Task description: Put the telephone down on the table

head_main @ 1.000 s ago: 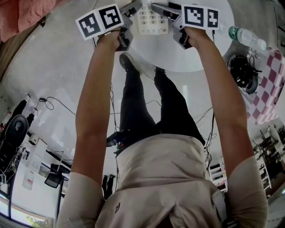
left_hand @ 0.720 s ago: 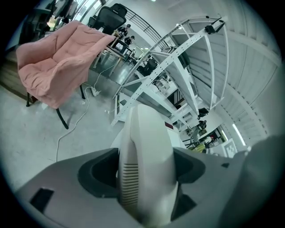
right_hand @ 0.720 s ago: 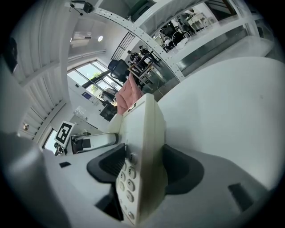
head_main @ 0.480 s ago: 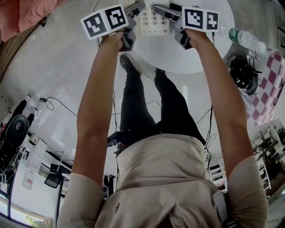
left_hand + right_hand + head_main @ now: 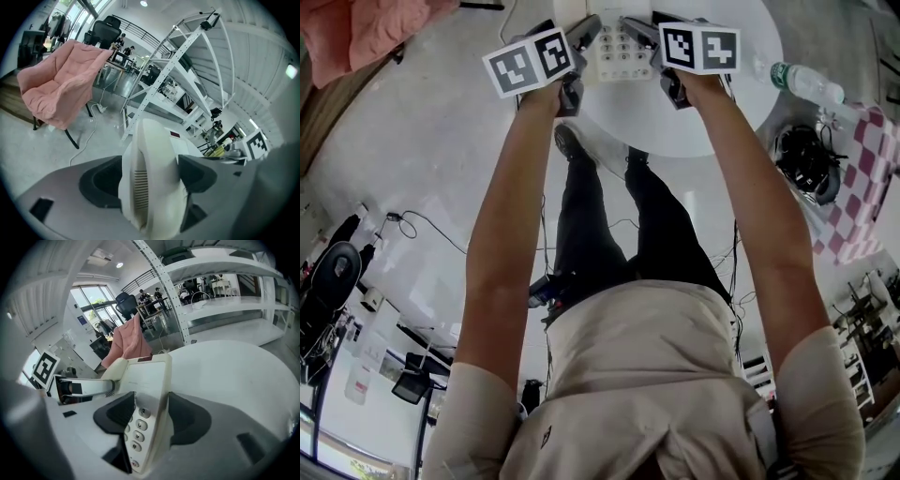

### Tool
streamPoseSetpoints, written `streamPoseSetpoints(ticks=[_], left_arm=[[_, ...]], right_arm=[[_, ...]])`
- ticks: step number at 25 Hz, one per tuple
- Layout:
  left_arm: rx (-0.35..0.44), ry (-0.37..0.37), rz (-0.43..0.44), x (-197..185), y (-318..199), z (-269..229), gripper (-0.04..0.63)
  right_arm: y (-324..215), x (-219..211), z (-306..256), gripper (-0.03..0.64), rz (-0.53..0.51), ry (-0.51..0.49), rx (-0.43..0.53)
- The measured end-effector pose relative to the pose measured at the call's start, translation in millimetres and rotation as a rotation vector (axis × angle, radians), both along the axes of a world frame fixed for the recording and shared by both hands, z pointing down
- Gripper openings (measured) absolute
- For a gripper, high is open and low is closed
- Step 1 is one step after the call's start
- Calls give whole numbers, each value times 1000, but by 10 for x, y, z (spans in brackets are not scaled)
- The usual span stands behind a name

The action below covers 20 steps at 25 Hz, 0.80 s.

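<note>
A cream push-button telephone (image 5: 619, 42) with its handset on is held between my two grippers over the near part of a round white table (image 5: 694, 112). My left gripper (image 5: 584, 30) is shut on the handset side; in the left gripper view the ribbed handset (image 5: 151, 187) fills the gap, with a pad against each side. My right gripper (image 5: 635, 28) has the keypad edge (image 5: 140, 427) between its jaws, which are closing, and both pads touch the body. The phone is tilted, its keys facing left in the right gripper view. The left gripper's finger (image 5: 79, 387) lies along the handset.
A plastic bottle (image 5: 806, 82) lies at the table's right rim. On the floor to the right are a dark helmet-like thing (image 5: 806, 159) and a checked cloth (image 5: 862, 187). A pink chair (image 5: 61, 89) and white shelving (image 5: 187, 51) stand beyond the table.
Both marker cubes have shifted slightly toward the top of the head view and rolled, the right one more. The phone has stayed between the two grippers.
</note>
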<state>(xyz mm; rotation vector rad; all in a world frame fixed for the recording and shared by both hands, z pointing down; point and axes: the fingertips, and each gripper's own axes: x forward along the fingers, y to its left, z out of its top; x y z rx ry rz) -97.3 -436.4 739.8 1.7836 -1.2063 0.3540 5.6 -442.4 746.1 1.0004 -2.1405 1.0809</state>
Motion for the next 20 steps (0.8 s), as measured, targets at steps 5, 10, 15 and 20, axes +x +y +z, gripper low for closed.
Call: streamPoseSetpoints(ticks=[5,10,15,20], left_arm=[[-8,-12,24,-32,50,-84,350],[-2,-28,26,-133,104,-249,350],[64,-25,-21,-341,163,-711,348],[173,-4,-62,-550,245,-1386,348]], right_arm=[[-3,64,-46,222,30,57,-11],[0,136,-178,219,47,115,-1],[6,214,-538,208,80,118,44],[58,262,-1064,143,98,76,118]])
